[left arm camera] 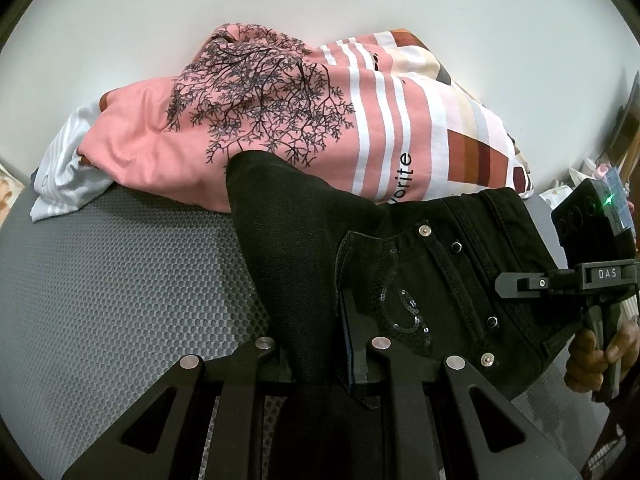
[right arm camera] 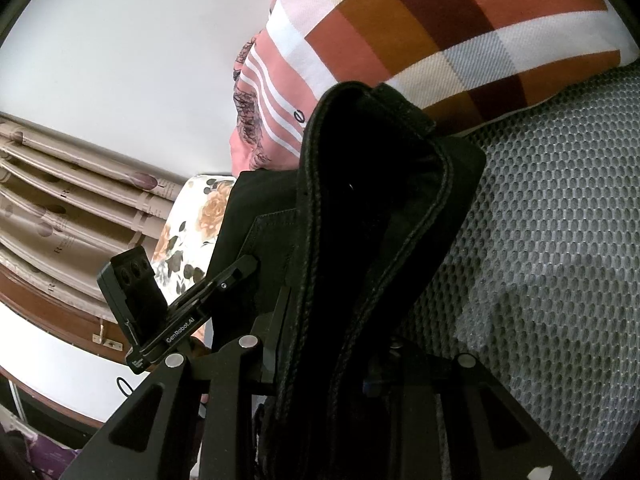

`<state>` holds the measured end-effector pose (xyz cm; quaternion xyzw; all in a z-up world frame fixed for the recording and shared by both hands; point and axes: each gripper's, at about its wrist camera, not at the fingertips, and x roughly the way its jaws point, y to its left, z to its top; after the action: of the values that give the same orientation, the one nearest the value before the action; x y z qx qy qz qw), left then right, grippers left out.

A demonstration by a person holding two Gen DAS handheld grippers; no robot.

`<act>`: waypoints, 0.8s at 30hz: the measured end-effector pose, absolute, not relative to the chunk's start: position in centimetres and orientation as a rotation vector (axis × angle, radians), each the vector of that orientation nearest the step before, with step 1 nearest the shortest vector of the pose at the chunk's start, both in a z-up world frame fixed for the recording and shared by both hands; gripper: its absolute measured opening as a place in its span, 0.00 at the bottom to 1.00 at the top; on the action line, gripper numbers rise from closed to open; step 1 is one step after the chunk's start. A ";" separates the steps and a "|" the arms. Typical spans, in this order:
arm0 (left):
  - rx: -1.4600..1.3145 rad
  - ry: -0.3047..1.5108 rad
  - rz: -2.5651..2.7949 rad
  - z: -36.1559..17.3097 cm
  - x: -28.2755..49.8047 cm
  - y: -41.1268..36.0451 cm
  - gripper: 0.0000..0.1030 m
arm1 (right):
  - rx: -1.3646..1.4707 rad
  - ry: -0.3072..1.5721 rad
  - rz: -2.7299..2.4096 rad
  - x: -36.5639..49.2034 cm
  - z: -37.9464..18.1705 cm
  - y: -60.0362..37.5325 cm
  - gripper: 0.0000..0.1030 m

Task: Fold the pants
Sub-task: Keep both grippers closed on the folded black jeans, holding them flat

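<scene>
The black pants (left arm camera: pixel 404 256), with rivets and a sequin pocket, are held up above the grey mesh mat (left arm camera: pixel 120 280). My left gripper (left arm camera: pixel 324 360) is shut on a fold of the pants fabric. My right gripper (right arm camera: pixel 332 364) is shut on the thick seamed waistband of the pants (right arm camera: pixel 360 216), which drapes over its fingers and hides them. The right gripper also shows in the left wrist view (left arm camera: pixel 516 284), at the pants' right edge. The left gripper shows in the right wrist view (right arm camera: pixel 236 272), at the pants' left side.
A pile of other clothes lies at the back of the mat: a pink tree-print shirt (left arm camera: pixel 240 120) and a colour-block striped one (right arm camera: pixel 440 24). A white wall is behind. A floral cushion (right arm camera: pixel 192 232) and beige curtain (right arm camera: pixel 60 208) are to the left.
</scene>
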<state>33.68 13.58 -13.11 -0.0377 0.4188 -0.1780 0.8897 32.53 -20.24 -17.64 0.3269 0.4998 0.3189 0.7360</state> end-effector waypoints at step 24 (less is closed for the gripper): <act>-0.135 0.893 -0.354 -13.4 32.8 14.7 0.15 | 0.740 1.097 0.707 33.1 -17.9 -19.8 0.24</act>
<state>32.84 14.69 -13.39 -0.0650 0.4292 -0.1701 0.8847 33.15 -19.76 -17.94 0.3361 0.4986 0.3214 0.7315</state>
